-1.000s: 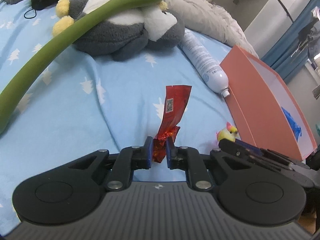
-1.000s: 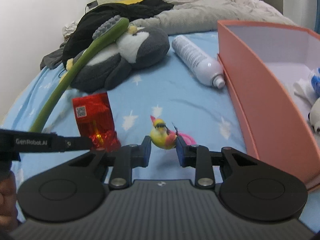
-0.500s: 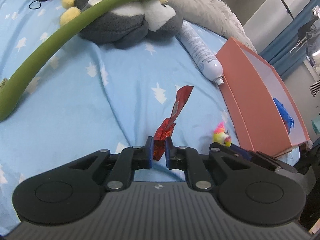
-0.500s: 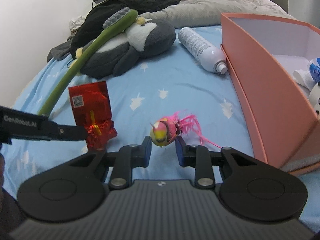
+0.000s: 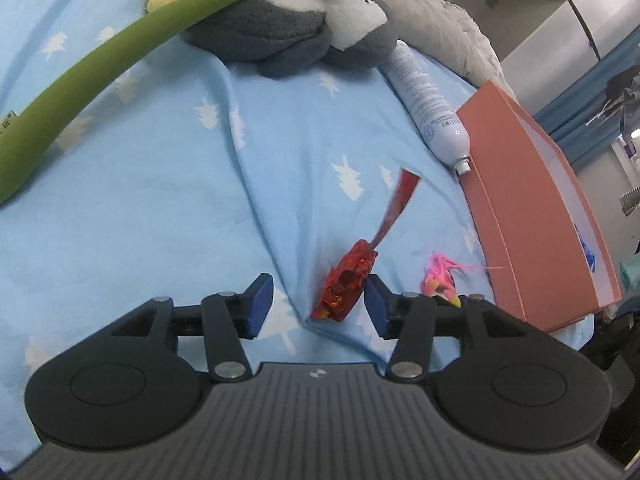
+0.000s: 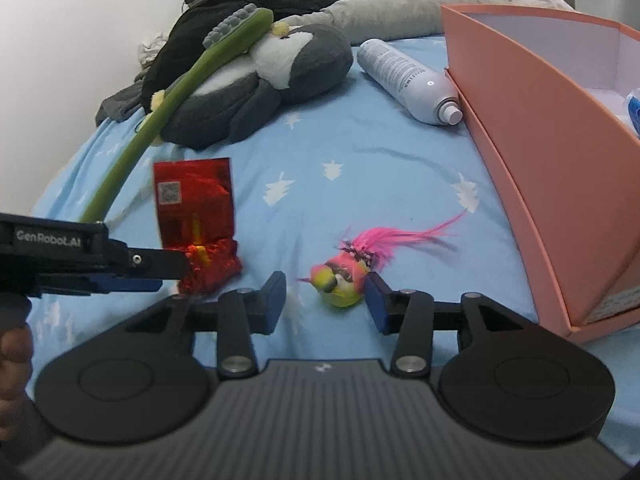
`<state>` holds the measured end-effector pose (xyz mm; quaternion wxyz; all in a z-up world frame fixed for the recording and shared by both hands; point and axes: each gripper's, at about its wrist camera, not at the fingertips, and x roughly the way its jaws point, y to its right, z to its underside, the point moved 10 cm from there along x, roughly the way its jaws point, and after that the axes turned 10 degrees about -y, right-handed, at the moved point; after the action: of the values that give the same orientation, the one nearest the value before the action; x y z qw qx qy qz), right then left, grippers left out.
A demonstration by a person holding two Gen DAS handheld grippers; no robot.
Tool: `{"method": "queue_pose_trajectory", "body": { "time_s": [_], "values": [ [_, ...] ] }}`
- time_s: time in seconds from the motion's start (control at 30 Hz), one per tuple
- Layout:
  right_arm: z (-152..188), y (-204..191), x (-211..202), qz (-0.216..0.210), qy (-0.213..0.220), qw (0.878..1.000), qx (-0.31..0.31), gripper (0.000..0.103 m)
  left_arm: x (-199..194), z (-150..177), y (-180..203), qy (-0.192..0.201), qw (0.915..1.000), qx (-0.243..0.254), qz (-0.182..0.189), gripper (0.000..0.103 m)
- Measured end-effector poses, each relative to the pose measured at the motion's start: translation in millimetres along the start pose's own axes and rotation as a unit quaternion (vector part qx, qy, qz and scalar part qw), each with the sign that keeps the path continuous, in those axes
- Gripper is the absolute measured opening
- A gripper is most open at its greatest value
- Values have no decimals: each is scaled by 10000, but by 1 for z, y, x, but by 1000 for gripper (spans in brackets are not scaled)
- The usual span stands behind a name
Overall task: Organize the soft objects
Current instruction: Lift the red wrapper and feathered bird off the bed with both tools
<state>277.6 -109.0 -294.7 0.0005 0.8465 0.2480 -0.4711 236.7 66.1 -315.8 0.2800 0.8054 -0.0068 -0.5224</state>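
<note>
My left gripper (image 5: 316, 304) is open; a red foil snack packet (image 5: 350, 280) sits between its jaws near the right pad, apparently loose on the blue bedsheet. It also shows in the right wrist view (image 6: 196, 216), with the left gripper (image 6: 120, 264) beside it. My right gripper (image 6: 325, 300) is open; a small yellow-and-pink feathered bird toy (image 6: 344, 280) lies between its jaws, against the right pad. The toy shows in the left wrist view (image 5: 440, 276) too. A grey-and-white plush penguin (image 6: 272, 76) lies farther back.
An orange open box (image 6: 536, 132) stands at the right, with blue and white items inside. A white spray can (image 6: 408, 80) lies beside it. A long green massage stick (image 6: 180, 100) rests across the plush. Grey bedding and dark clothes are heaped behind.
Both grippers opened. The left let go of the red packet and the right let go of the bird toy; both items now rest on the sheet.
</note>
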Motion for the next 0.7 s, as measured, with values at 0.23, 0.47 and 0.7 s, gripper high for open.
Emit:
{"method": "queue_pose_trajectory", "body": {
  "time_s": [0.23, 0.47, 0.7],
  "values": [
    [-2, 5, 13, 118, 22, 9999, 72, 48, 15, -8, 11, 28, 9993, 345, -122, 50],
    [-1, 7, 15, 209, 50, 9998, 7, 36, 19, -7, 16, 6, 9977, 575, -346, 37],
    [-2, 7, 9, 208, 43, 9998, -6, 33, 4, -8, 19, 191, 9957, 737, -523, 32]
  ]
}}
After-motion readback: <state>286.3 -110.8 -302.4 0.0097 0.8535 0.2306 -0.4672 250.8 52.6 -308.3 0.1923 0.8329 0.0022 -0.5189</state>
